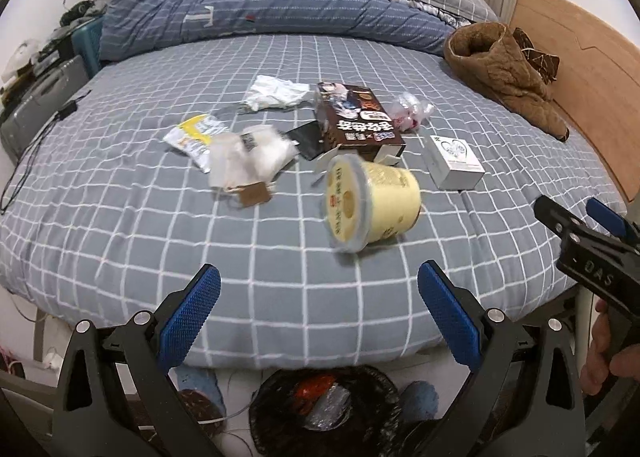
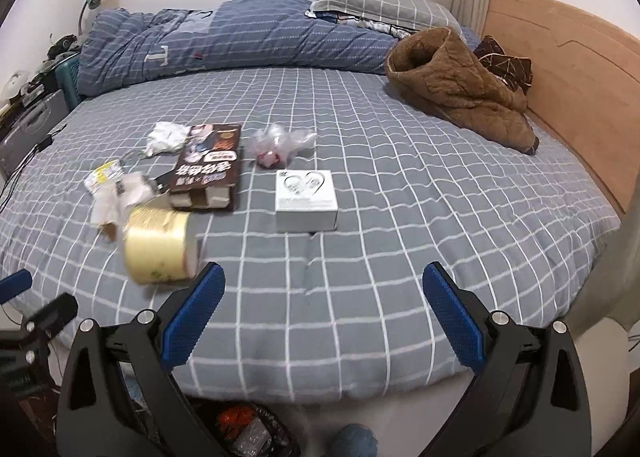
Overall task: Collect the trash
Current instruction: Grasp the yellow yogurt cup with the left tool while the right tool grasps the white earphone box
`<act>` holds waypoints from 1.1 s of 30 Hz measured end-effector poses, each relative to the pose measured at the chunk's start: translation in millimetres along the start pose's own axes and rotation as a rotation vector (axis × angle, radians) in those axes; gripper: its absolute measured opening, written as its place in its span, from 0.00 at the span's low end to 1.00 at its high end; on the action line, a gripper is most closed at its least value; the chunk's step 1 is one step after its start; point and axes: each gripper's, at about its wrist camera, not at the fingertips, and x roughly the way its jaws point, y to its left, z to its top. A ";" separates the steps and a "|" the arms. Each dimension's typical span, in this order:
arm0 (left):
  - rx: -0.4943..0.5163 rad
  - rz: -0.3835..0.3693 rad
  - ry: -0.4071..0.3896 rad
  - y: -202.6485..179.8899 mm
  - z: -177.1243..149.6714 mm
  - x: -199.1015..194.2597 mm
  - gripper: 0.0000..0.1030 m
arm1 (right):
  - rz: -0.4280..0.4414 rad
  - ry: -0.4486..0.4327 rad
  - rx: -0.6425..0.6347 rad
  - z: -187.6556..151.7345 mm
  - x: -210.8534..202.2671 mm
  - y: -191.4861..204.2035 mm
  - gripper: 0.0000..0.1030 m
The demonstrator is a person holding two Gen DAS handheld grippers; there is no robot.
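Both grippers' fingers spread, empty; yellow cup (image 1: 372,205) on its side, blurred, poss. rolling.

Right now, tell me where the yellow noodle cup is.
The yellow noodle cup lies on its side on the bed, just in front of the brown box, left of the white box.

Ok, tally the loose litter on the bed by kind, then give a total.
Boxes: 2 (brown box, white box)
Cups: 1 (yellow cup)
Crumpled tissues: 1
Plastic wrappers and bags: 3 (yellow wrapper, clear bag, pink-tinted bag)
Total: 7
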 end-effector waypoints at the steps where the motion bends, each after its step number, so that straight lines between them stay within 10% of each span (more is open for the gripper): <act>1: 0.002 -0.001 0.000 -2.1 2.0 2.9 0.94 | 0.001 0.003 -0.002 3.3 5.0 0.0 0.93; 24: 0.020 -0.009 0.057 -41.6 31.5 95.2 0.93 | 0.063 0.119 -0.027 47.0 138.7 10.7 0.93; 33: 0.042 -0.019 0.068 -45.6 34.5 109.0 0.72 | 0.088 0.172 -0.007 47.9 165.1 13.3 0.89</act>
